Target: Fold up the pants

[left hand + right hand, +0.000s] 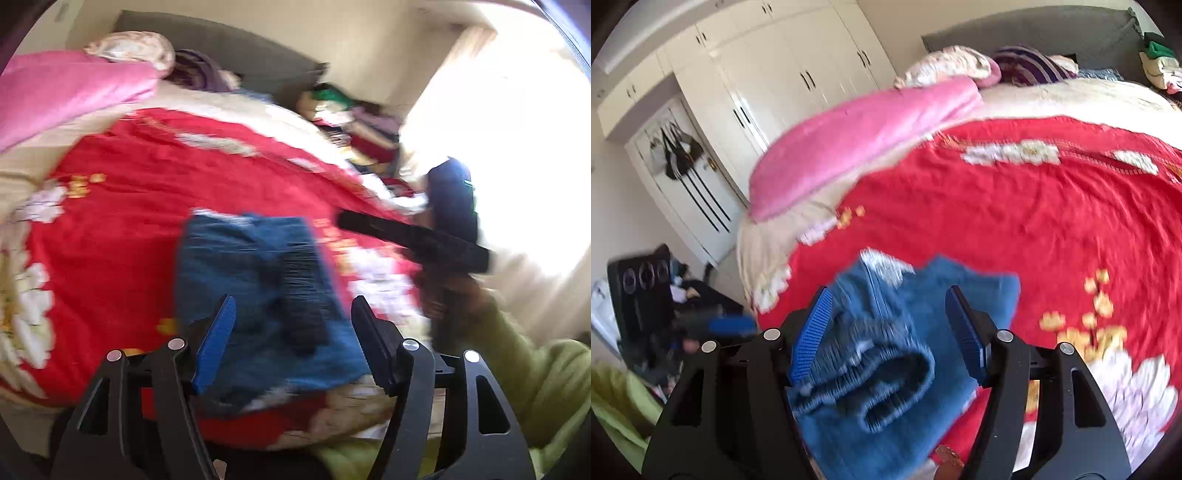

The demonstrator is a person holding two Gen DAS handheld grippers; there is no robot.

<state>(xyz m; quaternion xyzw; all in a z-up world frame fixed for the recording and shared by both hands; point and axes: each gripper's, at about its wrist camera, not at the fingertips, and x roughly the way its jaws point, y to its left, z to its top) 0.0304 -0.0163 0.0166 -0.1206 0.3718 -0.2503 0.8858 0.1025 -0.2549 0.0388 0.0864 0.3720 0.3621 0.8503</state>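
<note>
The blue denim pants (886,354) sit folded into a chunky rectangle on the red flowered bedspread (1015,221), lower middle of both frames. The right view shows the ribbed elastic waistband curled on top. The left gripper (291,332) and right gripper (886,332) both have ridged pads spread apart, holding nothing. Only the right view catches the white wardrobe (768,74), upper left.

Folded blue denim pants (916,354) lie on a red bedspread (1015,221) with white and gold flowers, the elastic waistband bunched on top. The right gripper (886,332) is above them, its blue ribbed fingers (810,332) spread wide apart, holding nothing. A pink blanket (857,144) lies behind, and white wardrobe doors (768,74) stand at left.
</note>
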